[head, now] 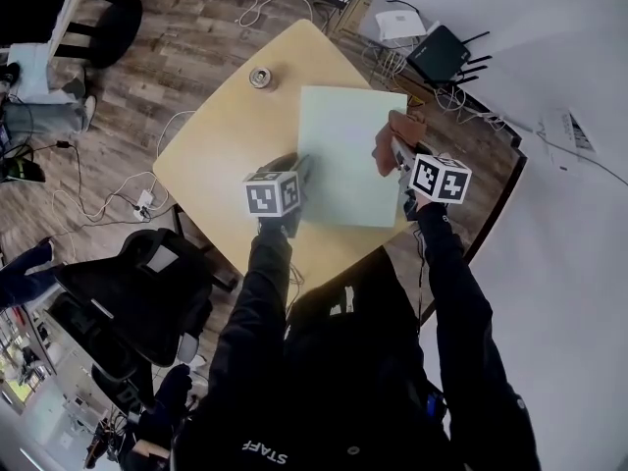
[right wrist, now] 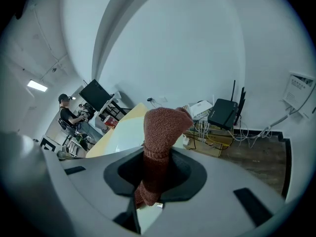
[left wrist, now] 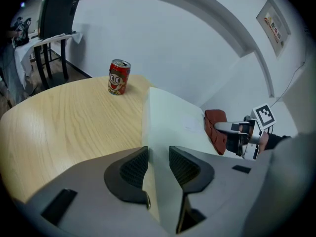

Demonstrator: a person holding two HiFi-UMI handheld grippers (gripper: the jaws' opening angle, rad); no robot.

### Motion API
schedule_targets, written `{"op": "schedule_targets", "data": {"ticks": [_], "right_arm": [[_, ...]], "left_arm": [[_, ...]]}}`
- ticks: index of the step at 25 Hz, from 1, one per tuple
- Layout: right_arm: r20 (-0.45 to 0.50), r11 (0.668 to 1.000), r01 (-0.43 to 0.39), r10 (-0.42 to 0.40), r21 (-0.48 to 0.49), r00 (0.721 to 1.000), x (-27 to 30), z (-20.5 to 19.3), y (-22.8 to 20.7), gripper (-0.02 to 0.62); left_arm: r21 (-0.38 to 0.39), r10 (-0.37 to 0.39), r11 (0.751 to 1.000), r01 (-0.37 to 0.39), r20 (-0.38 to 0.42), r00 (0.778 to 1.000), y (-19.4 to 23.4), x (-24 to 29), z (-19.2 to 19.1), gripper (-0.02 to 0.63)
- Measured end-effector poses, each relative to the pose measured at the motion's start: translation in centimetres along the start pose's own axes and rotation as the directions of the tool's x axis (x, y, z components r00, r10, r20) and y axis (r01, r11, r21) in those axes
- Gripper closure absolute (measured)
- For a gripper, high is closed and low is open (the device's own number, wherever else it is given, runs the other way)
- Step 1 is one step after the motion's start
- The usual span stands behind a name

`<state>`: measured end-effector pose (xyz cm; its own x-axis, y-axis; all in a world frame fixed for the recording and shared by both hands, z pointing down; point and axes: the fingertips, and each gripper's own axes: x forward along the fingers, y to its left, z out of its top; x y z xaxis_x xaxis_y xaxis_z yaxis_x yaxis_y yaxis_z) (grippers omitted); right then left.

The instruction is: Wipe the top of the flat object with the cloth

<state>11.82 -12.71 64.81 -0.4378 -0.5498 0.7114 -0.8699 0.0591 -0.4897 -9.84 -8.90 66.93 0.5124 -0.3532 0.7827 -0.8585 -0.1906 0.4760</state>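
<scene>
At the centre of the wooden worktop (head: 221,140) lies the flat object (head: 343,155), a pale green rectangular panel with its long sides running roughly from 12 to 6 o'clock in the head view. A drink can (head: 261,78) stands upright on the bare wood at 11 o'clock from the panel, apart from it. The left gripper (head: 297,168) meets the panel at its 7 o'clock edge; in the left gripper view the jaws straddle that edge, one pad on each side, and pinch it. The right gripper (head: 397,157) sits at the panel's 3 o'clock edge. Its jaws are closed on the cloth (head: 397,130), a reddish-brown knitted piece; in the right gripper view the cloth fills the gap between the pads and a bunched fold stands out beyond the tips. In the head view the cloth is at the panel's right-hand edge; contact with the top surface cannot be confirmed. Both sleeves are dark. A black router (head: 439,54), a white box and loose cables lie on the floor at 1 o'clock from the worktop.
</scene>
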Motion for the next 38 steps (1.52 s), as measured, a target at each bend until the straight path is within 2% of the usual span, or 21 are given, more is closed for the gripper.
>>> {"op": "schedule_targets", "data": {"ticks": [8,28,32,38], "right_arm": [[0.003,0.997,-0.009,0.008,0.082,1.0,-2.3,-3.9,0.3,0.489],[-0.061,0.982,-0.022,0.034,0.188,0.998,-8.5,-14.6,1.5,0.486],[-0.051,0.982,-0.058,0.068,0.18,0.996,-9.4,-13.1,3.1,0.488],[0.066,0.979,-0.165,0.157,0.123,0.985,-7.3,-4.2,5.5,0.488]], "left_arm": [[-0.001,0.028,1.0,-0.028,0.0,1.0,0.0,0.0,-0.1,0.454],[0.011,0.061,0.998,-0.061,0.0,0.998,0.0,0.1,-0.3,0.454],[0.01,0.054,0.998,-0.054,0.004,0.999,0.0,0.0,-0.2,0.454],[-0.002,0.053,0.999,-0.053,0.006,0.999,-0.2,0.0,-0.1,0.454]]}}
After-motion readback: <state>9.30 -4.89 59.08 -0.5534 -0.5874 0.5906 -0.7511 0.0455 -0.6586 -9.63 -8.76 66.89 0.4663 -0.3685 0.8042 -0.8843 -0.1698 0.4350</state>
